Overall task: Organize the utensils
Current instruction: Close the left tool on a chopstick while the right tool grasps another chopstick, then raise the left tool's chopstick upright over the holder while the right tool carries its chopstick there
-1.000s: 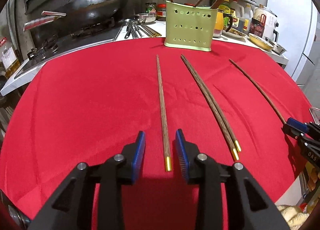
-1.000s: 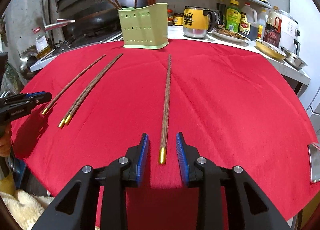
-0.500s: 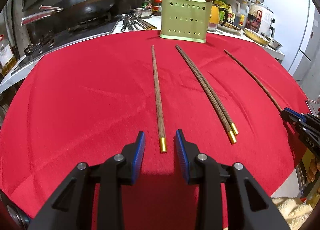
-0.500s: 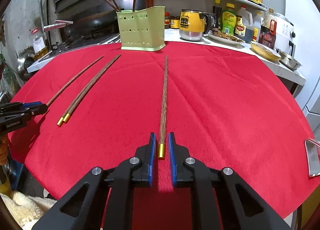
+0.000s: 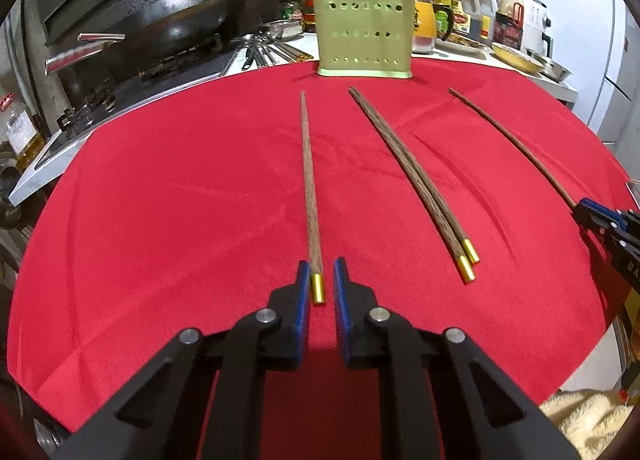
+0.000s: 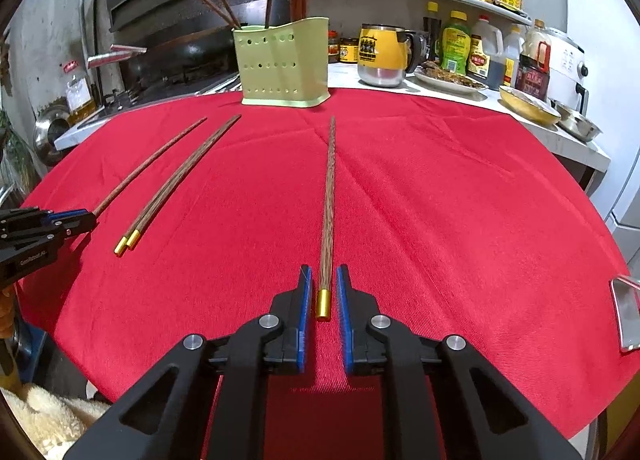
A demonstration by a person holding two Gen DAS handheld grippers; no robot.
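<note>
Several long dark wooden chopsticks with gold end caps lie on a red tablecloth point(image 5: 160, 220). In the left wrist view my left gripper point(image 5: 321, 280) straddles the gold end of the leftmost chopstick point(image 5: 309, 188), jaws narrowly apart, left pad close to it. A pair of chopsticks point(image 5: 416, 180) lies to its right. In the right wrist view my right gripper point(image 6: 322, 288) straddles the gold end of the rightmost chopstick point(image 6: 329, 204), with small gaps either side. A green perforated utensil holder point(image 5: 363, 40) holding several chopsticks stands at the cloth's far edge; it also shows in the right wrist view point(image 6: 282, 64).
A stove with a wok point(image 5: 172, 36) is at the back left. A yellow mug point(image 6: 380, 56), bottles point(image 6: 456, 42), a plate of food point(image 6: 448, 78) and metal bowls point(image 6: 528, 104) line the back counter. Spare metal utensils point(image 5: 264, 52) lie left of the holder.
My left gripper has moved forward and narrowed around its chopstick's gold end. My right gripper, nearly closed half a second ago, has widened slightly around its chopstick.
</note>
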